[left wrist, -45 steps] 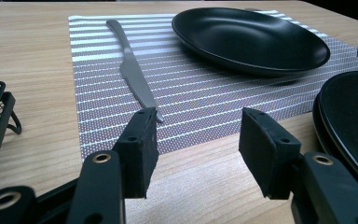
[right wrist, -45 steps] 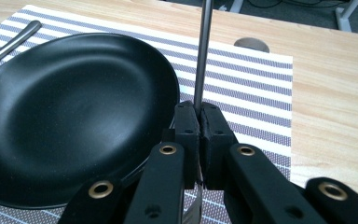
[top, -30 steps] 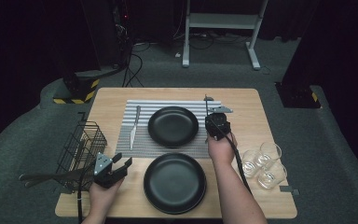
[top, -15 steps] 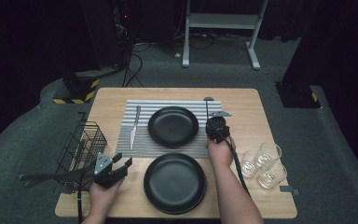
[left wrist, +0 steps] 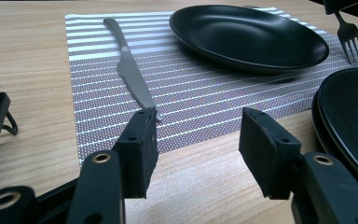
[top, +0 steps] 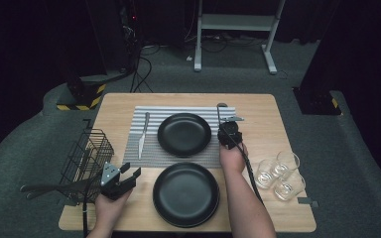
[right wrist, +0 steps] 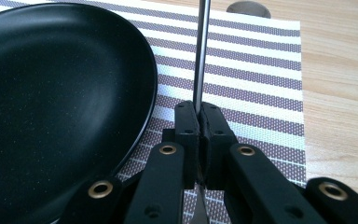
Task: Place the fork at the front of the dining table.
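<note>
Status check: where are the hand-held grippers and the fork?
Right hand-held gripper shut on fork, over placemat right of far plate. Left hand-held gripper open, empty. Nothing in the way.

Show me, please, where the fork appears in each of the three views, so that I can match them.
High view: the fork runs along the striped mat's right edge, right of the far plate, held by the right gripper.
Left gripper view: its tines show at the top right corner.
Right gripper view: its handle rises at centre from the shut jaws.
Shared landmark: the far plate on the striped mat.
</note>
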The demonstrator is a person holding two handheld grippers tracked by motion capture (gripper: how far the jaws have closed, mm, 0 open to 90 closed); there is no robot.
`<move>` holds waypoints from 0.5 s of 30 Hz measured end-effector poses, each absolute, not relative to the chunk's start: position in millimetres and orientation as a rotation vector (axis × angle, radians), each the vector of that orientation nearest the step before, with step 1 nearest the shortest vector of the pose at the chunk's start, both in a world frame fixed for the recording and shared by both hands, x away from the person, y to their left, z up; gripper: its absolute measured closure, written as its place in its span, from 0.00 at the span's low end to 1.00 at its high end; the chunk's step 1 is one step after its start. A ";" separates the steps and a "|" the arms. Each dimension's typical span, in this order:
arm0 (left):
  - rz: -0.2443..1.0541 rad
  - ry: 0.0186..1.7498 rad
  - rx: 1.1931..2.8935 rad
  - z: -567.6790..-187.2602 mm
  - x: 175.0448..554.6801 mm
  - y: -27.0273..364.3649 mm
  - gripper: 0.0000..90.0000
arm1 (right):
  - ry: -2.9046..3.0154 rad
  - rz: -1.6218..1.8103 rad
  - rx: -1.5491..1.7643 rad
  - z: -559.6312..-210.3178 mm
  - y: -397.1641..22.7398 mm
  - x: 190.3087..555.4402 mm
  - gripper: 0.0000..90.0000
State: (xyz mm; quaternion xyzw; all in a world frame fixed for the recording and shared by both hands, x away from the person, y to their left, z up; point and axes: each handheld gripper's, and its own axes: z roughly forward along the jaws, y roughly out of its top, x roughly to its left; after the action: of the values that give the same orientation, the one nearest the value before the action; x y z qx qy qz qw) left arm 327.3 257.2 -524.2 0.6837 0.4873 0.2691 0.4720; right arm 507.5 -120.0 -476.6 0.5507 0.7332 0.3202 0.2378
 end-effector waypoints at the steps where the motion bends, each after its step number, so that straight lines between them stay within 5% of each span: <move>1: 0.657 1.193 1.673 -524.2 327.3 257.1 0.52 | 2.010 0.878 1.509 -476.6 -120.2 508.3 0.97; 15: 0.655 1.192 1.677 -524.2 327.7 256.7 0.52 | 2.012 0.855 1.502 -457.3 -121.0 510.1 0.97</move>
State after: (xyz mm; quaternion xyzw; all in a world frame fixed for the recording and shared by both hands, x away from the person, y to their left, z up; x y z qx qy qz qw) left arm 327.7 256.7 -524.2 0.6849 0.4869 0.2674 0.4715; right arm 510.1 -121.0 -457.3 0.5496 0.7359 0.3126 0.2423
